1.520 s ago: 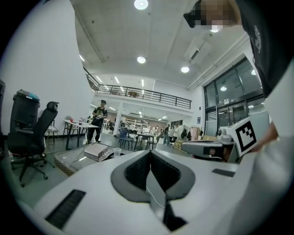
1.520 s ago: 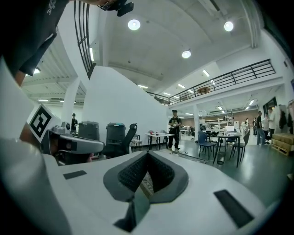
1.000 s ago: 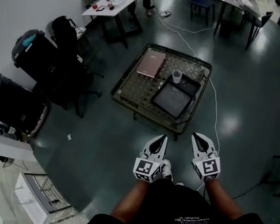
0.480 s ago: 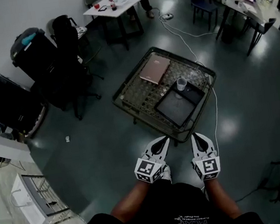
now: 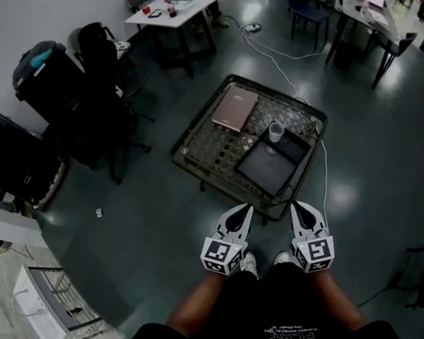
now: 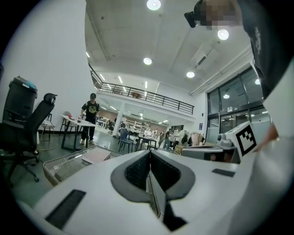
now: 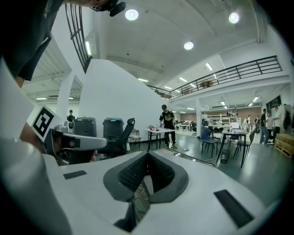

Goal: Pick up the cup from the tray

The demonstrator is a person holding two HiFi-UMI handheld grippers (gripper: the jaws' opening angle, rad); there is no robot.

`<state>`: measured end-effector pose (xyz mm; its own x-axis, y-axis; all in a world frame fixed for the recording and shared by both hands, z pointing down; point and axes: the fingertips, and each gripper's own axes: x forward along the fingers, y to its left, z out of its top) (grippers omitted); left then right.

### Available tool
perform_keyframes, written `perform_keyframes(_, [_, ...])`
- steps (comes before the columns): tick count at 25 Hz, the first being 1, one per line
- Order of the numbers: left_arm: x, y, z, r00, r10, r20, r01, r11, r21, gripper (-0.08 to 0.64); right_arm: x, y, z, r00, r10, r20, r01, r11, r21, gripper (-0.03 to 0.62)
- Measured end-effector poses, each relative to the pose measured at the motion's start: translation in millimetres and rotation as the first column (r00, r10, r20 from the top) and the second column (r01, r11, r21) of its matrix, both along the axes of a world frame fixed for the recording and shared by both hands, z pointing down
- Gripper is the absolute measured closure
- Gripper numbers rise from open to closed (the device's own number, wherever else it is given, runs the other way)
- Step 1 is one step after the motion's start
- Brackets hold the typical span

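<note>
- The clear cup stands upright at the far corner of the dark tray. The tray lies on a low, wire-topped surface.
- A flat pink case lies on the same surface, just beside the tray.
- The left gripper and the right gripper hang side by side over the floor, near the surface's near edge and well apart from the cup. Each gripper's jaws are pressed together with nothing between them.
- Only the head view shows the cup and tray.
- The left gripper view catches the surface's corner and the pink case. The right gripper view catches only the surface's rim.
- Both gripper views show a standing person at a white table far behind.
- The white print on the wearer's dark shirt is too small to read.
</note>
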<state>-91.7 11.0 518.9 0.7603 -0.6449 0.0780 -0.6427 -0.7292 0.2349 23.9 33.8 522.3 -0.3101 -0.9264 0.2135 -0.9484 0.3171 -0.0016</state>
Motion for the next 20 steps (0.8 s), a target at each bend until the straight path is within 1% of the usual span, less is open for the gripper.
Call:
perform_keyframes(6, [1, -9, 5, 1.000, -0.025, 0.015, 0.025, 1.000, -0.004, 0.550, 3, -12, 11, 1.000, -0.013, 0.027, 0.014, 1.000, -0.019, 0.583])
perform_keyframes(12, [4, -25, 3, 0.998, -0.070, 0.005, 0.070, 0.997, -0.029, 0.550, 11, -36, 12, 0.999, -0.042, 0.033, 0.043, 0.999, -0.022, 0.583])
perform_keyframes(20, [33, -66, 3, 0.995, -0.088, 0.044, 0.089, 0.996, -0.029, 0.549, 35, -83, 17, 0.996, -0.082, 0.034, 0.083, 0.996, -0.035, 0.583])
